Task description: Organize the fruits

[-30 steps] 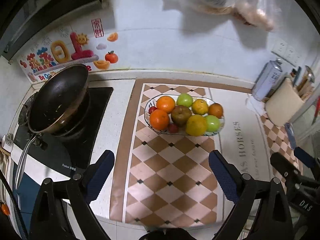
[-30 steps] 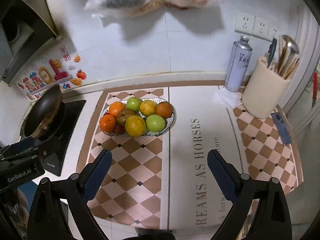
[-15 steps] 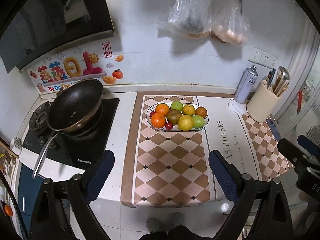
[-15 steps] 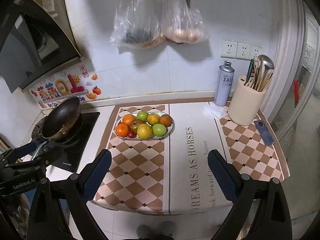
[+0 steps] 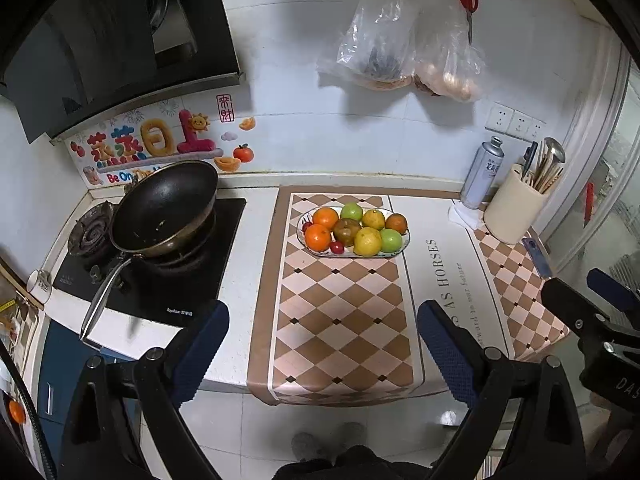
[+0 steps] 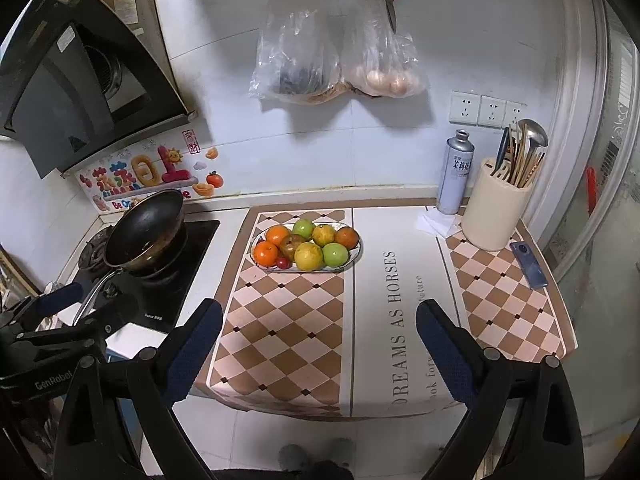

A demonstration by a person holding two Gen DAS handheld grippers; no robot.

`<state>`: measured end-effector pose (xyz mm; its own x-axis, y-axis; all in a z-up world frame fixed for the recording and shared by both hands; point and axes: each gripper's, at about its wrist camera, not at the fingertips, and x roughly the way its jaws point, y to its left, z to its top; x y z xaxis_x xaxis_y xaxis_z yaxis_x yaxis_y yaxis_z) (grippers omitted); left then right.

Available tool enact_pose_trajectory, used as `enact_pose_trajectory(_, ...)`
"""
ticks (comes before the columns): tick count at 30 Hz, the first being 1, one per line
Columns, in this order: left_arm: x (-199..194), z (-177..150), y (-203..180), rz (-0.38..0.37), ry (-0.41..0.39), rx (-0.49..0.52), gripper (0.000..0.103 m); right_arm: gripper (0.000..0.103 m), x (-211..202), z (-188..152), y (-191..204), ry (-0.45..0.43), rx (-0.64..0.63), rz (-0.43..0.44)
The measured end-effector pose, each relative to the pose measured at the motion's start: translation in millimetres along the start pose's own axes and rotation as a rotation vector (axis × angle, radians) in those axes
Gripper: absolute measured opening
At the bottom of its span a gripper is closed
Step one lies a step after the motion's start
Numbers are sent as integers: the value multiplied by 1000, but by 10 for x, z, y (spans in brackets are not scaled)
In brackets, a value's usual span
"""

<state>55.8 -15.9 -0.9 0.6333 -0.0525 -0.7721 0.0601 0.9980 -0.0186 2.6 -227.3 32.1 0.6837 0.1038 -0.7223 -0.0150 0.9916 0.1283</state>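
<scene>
— Fruits [image 5: 354, 232] all sit piled on the oval plate [image 5: 405, 245], toward the back of the bench [image 5: 256, 264] on the checkered mat [image 5: 340, 320]: oranges, green apples, yellow citrus, a brown one in the middle, small red ones at the front left edge.

— And the grippers?

— Both hang well back from the plate, out over the bench's front edge. The left gripper [image 5: 323, 354] has its jaws spread wide and holds nothing; the right gripper [image 6: 319, 350] is the same, wide apart and empty. By the look of it, the sorting is done or nearly so.

— So what could go wrong from here?

— The pile is the weak spot, I think. The fruits are round and lean on each other, so pulling or nudging one could let its neighbours roll. The small red one [image 5: 337, 246] at the rim looks the likeliest to slip off onto the mat.

— Anything around the plate?

— The pan [image 5: 164, 216] on the stove stands to the left with its handle [image 5: 105, 296] reaching toward the front; a careless sweep of the left gripper could catch it. To the right, the spray can [image 6: 455, 172] and utensil holder [image 6: 496, 216] are tall and could tip if the right gripper swings wide. A phone [image 6: 528, 264] also lies near the bench's right edge.
</scene>
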Motion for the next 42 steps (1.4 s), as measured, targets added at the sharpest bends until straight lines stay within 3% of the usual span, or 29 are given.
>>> enact_pose_trajectory(10, 82, 49, -16, 13, 1, -4, 97, 100, 117, 41, 16, 1, -5, 3)
enact_pose_trajectory(20, 553, 372, -35, 53, 23, -16, 96, 100, 731, 414, -135, 31, 6, -6)
enact_pose_trajectory(30, 1006, 553, -76, 87, 55, -14, 96, 100, 1377, 533, -252, 99, 3, -34)
enact_pose_trajectory(42, 1185, 603, -80, 100, 71, -21, 97, 100, 1531, 566, -255, 116, -16, -33)
